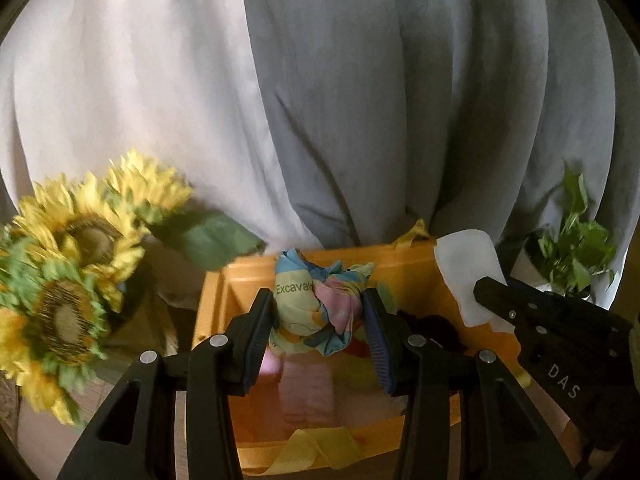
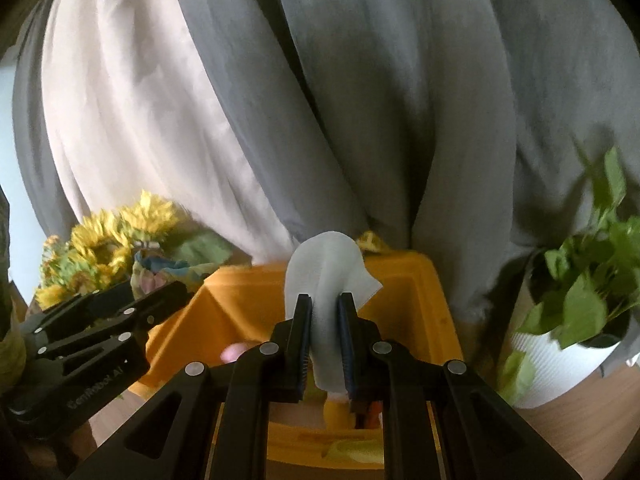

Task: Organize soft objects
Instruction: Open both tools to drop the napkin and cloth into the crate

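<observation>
My left gripper (image 1: 320, 300) is shut on a crumpled multicoloured cloth (image 1: 320, 304) printed with "Excavat", held above an orange bin (image 1: 236, 280). My right gripper (image 2: 325, 304) is shut on a white cloth (image 2: 326, 264), held over the same orange bin (image 2: 420, 280). In the left wrist view the right gripper (image 1: 486, 286) comes in from the right with the white cloth (image 1: 466, 276). In the right wrist view the left gripper (image 2: 180, 286) shows at the left with the coloured cloth (image 2: 160, 274). Pink, yellow and dark soft items (image 1: 304, 392) lie inside the bin.
Artificial sunflowers (image 1: 80, 256) stand to the left of the bin. A green plant in a white pot (image 2: 568, 344) stands to the right on a wooden surface (image 2: 592, 432). Grey and white curtains (image 1: 320, 100) hang close behind the bin.
</observation>
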The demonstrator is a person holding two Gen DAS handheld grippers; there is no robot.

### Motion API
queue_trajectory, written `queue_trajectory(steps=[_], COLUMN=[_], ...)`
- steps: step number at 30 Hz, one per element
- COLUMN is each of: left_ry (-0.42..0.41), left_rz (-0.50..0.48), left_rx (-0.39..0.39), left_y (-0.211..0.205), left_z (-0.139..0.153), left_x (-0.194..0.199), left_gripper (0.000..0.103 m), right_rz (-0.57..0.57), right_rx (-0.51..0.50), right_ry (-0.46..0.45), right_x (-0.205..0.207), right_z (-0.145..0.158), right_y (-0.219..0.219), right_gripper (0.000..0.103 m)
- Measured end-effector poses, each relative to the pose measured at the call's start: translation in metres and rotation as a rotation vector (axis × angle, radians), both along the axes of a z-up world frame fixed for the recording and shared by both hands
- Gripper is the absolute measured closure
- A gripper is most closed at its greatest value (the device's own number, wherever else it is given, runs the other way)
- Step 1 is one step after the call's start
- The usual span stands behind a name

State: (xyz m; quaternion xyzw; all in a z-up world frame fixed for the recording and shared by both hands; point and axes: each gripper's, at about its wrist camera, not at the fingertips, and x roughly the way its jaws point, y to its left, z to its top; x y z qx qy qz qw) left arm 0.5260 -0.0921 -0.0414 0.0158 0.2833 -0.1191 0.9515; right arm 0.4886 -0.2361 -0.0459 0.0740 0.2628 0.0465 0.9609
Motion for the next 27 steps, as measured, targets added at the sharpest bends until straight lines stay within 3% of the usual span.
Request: queue_trajectory(steps=[9, 11, 15, 27], left_ry=[0.093, 0.094, 0.076, -0.035], left_rz=[-0.025, -0.02, -0.002, 0.088], left_rx=[0.023, 0.03, 0.04, 0.044], left_y=[-0.007, -0.006, -0.005, 0.01], left_z=[-0.03, -0.032, -0.028, 0.013], left_x=[0.022, 0.022, 0.017, -0.041], left_gripper=[0.056, 0.049, 0.043, 0.036], right_rz=[0.011, 0.017, 0.017, -0.033], right_rx=[0.003, 0.005, 0.003, -0.019], right_ry=[0.107, 0.121, 0.133, 0.07], right_x=[0.025, 0.029, 0.029, -0.012], right_z=[-0.027, -0.031, -0.034, -0.005], right_y=[-0.003, -0.003, -0.005, -0.005], right_gripper=[0.088, 0.086, 0.066, 0.057])
